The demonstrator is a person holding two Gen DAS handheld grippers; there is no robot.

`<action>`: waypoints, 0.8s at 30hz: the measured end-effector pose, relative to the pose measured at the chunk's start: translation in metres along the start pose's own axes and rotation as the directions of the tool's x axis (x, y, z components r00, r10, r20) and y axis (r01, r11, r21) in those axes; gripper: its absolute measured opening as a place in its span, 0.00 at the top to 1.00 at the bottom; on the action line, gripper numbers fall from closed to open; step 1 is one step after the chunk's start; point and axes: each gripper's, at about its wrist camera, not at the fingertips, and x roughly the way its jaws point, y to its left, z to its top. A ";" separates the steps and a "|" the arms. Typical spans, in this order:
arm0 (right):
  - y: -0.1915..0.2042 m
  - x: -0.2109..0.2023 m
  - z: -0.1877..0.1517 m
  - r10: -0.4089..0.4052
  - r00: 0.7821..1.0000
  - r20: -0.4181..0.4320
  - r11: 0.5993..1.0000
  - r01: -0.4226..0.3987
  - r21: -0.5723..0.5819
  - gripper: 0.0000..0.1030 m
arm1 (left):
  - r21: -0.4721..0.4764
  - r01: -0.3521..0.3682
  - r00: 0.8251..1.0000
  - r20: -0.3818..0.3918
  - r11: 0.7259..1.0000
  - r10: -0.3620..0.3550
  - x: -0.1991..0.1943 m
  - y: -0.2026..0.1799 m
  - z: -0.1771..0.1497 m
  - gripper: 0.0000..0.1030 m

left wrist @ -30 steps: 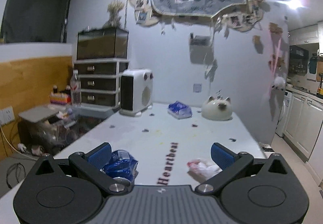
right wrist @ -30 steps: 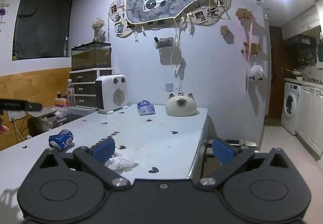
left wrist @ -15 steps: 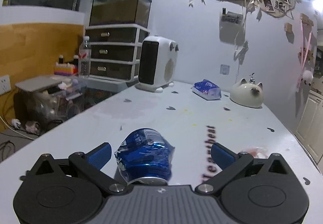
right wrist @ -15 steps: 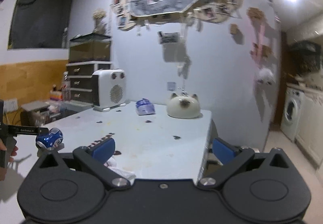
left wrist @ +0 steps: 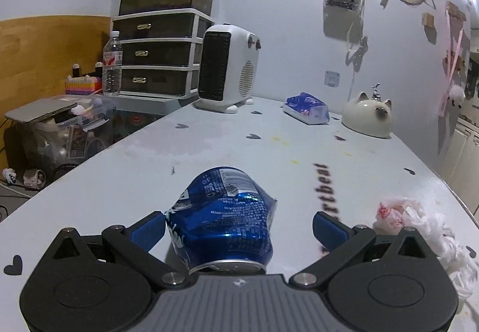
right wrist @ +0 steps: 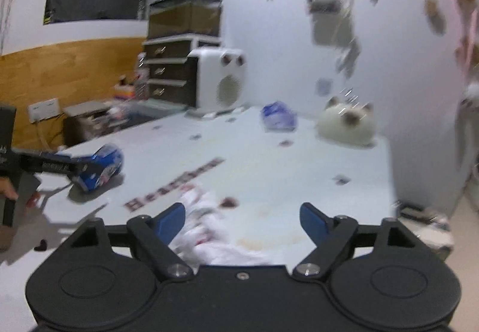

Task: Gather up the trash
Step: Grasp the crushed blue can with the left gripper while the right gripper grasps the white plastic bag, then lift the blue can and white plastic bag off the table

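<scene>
White table (left wrist: 209, 152), left gripper (left wrist: 238, 227) fingers wide around crushed can (left wrist: 223, 218)

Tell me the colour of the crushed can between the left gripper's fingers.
The crushed can is shiny blue with small white print, clearest in the left wrist view.

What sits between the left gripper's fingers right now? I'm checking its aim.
In the left wrist view, the crushed blue can lies on the table between the open left gripper fingers.
</scene>
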 end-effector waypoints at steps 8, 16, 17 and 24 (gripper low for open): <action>0.024 0.038 -0.025 0.050 0.993 -0.109 0.998 -0.054 -0.028 0.46 | -0.031 -0.015 1.000 -0.011 0.999 0.015 0.004 0.007 -0.001 0.18; 0.037 0.014 -0.036 0.059 0.991 -0.123 0.997 -0.065 -0.039 0.60 | -0.006 -0.034 0.999 -0.027 0.999 0.034 -0.009 0.002 -0.007 0.31; 0.038 0.009 -0.037 0.060 0.990 -0.128 0.997 -0.066 -0.041 0.61 | -0.006 -0.031 0.999 -0.029 1.000 0.031 -0.012 0.000 -0.008 0.31; 0.038 -0.048 -0.055 0.073 0.984 -0.160 0.997 -0.070 0.021 0.62 | 0.043 0.011 0.999 -0.044 0.999 -0.009 -0.042 -0.021 -0.025 0.31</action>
